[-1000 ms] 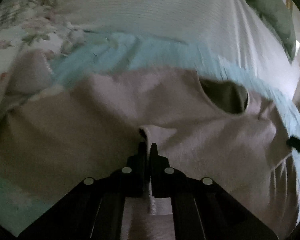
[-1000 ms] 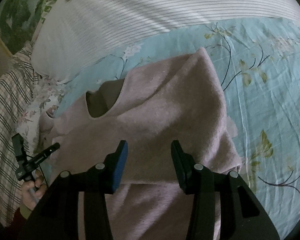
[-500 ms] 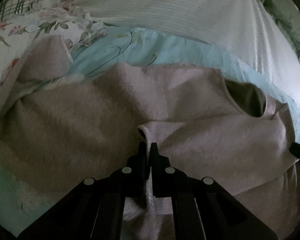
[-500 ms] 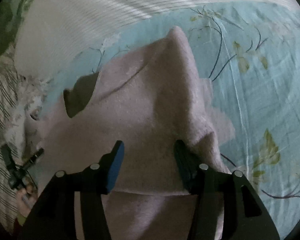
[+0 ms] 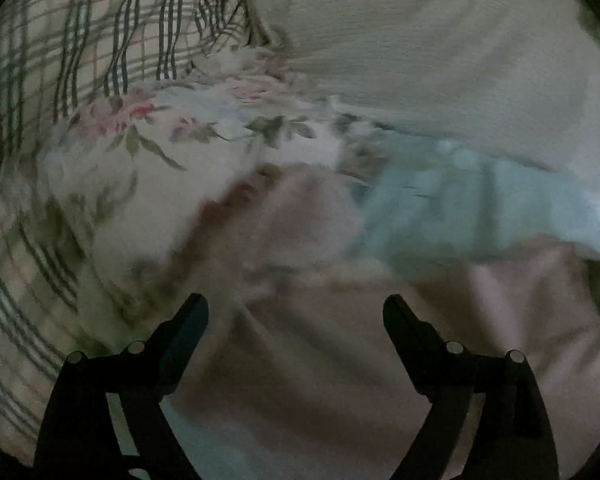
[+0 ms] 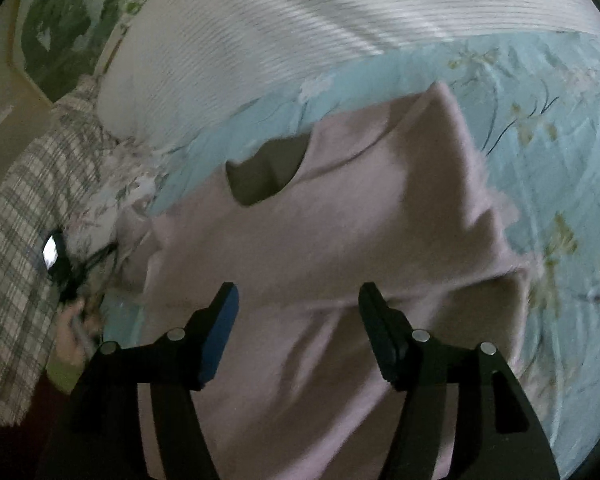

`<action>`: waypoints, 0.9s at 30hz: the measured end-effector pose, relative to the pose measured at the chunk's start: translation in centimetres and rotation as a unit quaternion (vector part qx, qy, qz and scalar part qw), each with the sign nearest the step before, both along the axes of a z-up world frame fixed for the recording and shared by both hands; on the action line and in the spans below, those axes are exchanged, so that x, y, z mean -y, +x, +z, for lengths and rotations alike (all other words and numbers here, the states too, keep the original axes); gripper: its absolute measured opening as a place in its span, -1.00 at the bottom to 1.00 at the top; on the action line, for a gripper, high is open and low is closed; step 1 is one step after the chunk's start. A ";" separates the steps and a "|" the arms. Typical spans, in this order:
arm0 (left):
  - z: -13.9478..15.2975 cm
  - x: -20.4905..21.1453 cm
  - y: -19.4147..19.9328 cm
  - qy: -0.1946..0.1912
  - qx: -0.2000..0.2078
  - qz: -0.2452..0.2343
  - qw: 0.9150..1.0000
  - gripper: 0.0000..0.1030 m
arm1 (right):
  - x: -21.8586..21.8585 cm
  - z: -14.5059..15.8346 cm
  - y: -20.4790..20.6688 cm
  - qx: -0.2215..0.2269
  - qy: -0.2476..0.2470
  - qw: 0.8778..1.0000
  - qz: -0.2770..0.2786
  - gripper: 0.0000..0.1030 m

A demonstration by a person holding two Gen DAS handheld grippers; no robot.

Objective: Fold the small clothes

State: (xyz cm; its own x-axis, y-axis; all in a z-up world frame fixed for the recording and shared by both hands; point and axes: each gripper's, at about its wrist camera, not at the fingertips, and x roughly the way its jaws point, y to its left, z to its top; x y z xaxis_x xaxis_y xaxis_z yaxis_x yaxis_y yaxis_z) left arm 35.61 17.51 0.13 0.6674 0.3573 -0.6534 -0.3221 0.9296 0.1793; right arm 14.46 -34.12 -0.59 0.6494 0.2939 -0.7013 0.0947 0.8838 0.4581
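Bed fills both views. Light blue sheet [image 6: 540, 152] with a floral branch print, wrinkled. White ribbed pillow [image 6: 300, 40] lies along the far edge of the sheet. Plaid cloth [image 5: 80, 40] at left, touching the pillow; a white floral cloth [image 5: 160, 140] lies just in front of the plaid one. Green leafy fabric [image 6: 60, 32] at the top-left corner of the right view, possibly another pillow, too blurred to tell. Beige surface [image 6: 0, 140] at far left. Light dim, soft stripes on the pillow.

Pink garment [image 6: 340, 240]: fuzzy, matt knit. Blue sheet [image 6: 540, 128]: smooth printed cotton. White pillow [image 6: 300, 40]: ribbed cloth.
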 end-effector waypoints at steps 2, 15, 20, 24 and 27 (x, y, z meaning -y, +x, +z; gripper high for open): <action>0.0 -1.8 2.4 0.028 -0.016 0.013 0.999 0.75 | -0.5 -0.3 -0.2 -0.008 -0.001 1.000 0.006 0.24; -0.7 -6.4 2.7 -0.077 -0.025 -0.033 0.996 -0.93 | -2.1 -0.8 -0.5 -0.006 0.020 1.000 0.017 0.24; 1.8 -2.1 -2.5 -0.150 0.036 -0.077 0.985 -0.93 | -2.4 -1.2 -1.3 -0.003 0.033 0.999 0.018 0.24; 2.9 4.2 -5.1 -0.212 0.071 -0.125 0.967 -0.93 | -1.9 -1.3 -2.3 0.000 0.044 0.999 0.008 0.24; 3.4 9.6 -5.7 -0.252 0.087 -0.159 0.951 -0.93 | -1.2 -1.1 -3.2 0.005 0.050 0.999 -0.001 0.24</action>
State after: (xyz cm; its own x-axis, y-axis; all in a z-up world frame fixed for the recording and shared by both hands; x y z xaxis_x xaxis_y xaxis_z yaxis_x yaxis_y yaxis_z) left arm 29.87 7.86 3.48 0.8024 -0.2097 -0.5587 0.0057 0.9389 -0.3441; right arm 11.25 -32.94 -1.70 0.6576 0.3602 -0.6617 0.0918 0.8335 0.5449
